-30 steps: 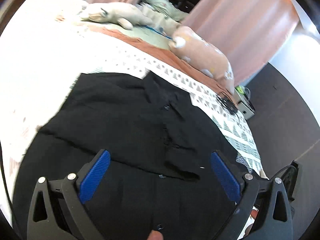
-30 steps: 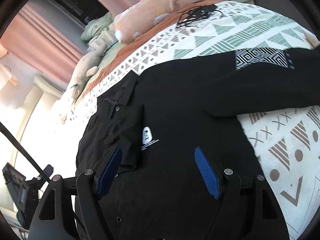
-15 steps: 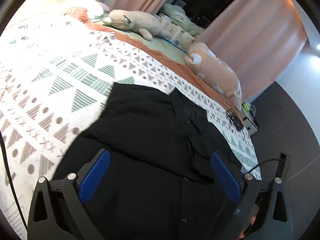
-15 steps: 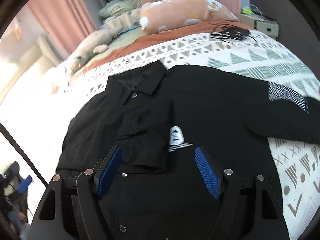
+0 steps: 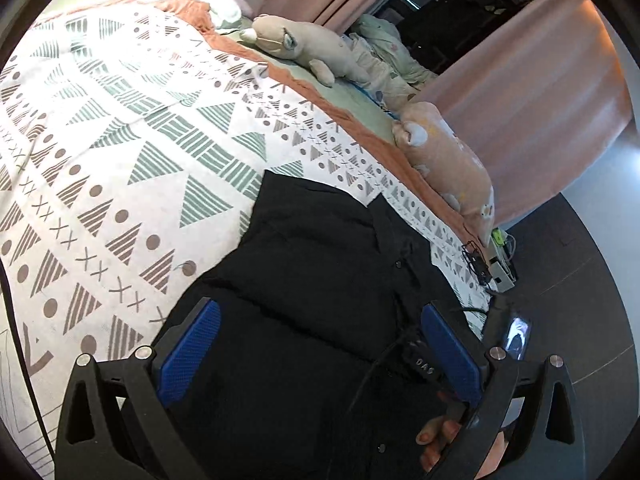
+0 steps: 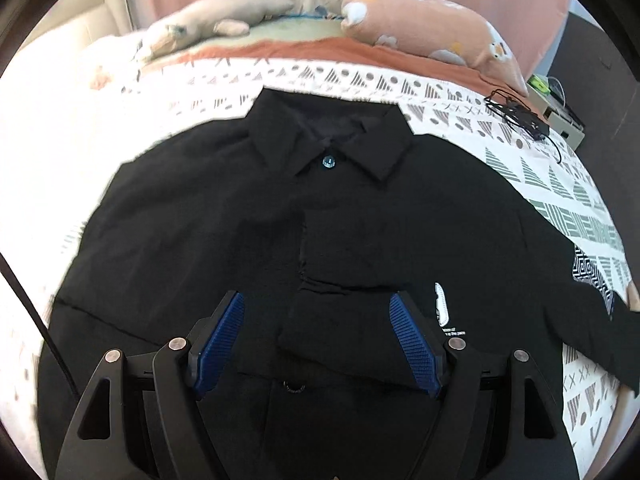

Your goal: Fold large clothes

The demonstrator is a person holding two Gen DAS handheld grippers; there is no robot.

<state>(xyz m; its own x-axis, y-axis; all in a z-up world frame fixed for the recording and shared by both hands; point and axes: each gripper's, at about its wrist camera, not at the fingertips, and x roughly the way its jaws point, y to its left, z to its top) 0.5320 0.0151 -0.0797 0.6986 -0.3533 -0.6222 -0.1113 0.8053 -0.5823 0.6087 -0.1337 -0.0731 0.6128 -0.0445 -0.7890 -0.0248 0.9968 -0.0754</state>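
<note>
- The black shirt (image 6: 360, 240) lies face up on the patterned bedspread (image 5: 120, 168), buttoned at the collar (image 6: 328, 136), which points toward the 2 plush toys at the head of the bed. I take it as laid flat like this so the sides can be folded inward cleanly.
- One sleeve is already folded across the chest; its cuff edge lies just below the collar, near the placket. The other sleeve (image 6: 580, 292), the one with the patterned patch, is spread out sideways from the collar onto the bedspread, so I judge that side is the one left to fold.
- My right gripper (image 6: 318, 340) hovers over the shirt's middle, below the collar, pointing steeply down. Its jaws stand wide apart with nothing between the blue pads; they press on no cloth.
- My left gripper (image 5: 320, 352) hangs over the shirt's folded side, angled down less steeply, so the collar sits up and to the right of it. Its jaws are also spread wide and empty.
- In the left view, fingertips (image 5: 436, 436) of my other hand show under the right pad, beside the black device it holds.
- A black cable bundle (image 6: 516, 114) lies on the bedspread, well right of the collar, clear of the fold.
</note>
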